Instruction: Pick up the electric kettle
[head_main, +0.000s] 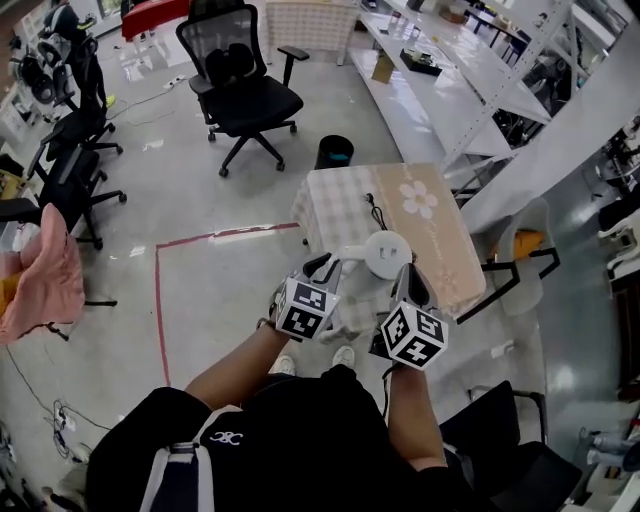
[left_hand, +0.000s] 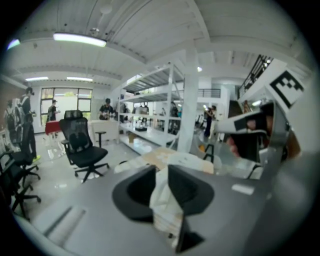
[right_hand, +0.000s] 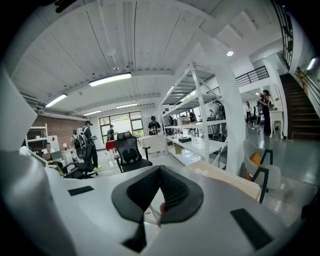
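The white electric kettle (head_main: 386, 250) stands near the front edge of a small table (head_main: 340, 200) with a checked cloth and a beige flower mat; its handle points left and a black cord (head_main: 376, 212) runs back from it. My left gripper (head_main: 322, 268) hangs just left of the handle; in the left gripper view the left gripper (left_hand: 161, 170) stands a little open, with only the checked cloth showing in the gap. My right gripper (head_main: 411, 276) hovers at the kettle's near right side. In the right gripper view the right gripper (right_hand: 159, 169) has its tips together and holds nothing.
A black office chair (head_main: 245, 95) and a dark bin (head_main: 335, 152) stand beyond the table. White shelving (head_main: 430, 70) runs along the back right. A chair with an orange cushion (head_main: 522, 248) sits right of the table. Red tape (head_main: 160, 300) marks the floor at left.
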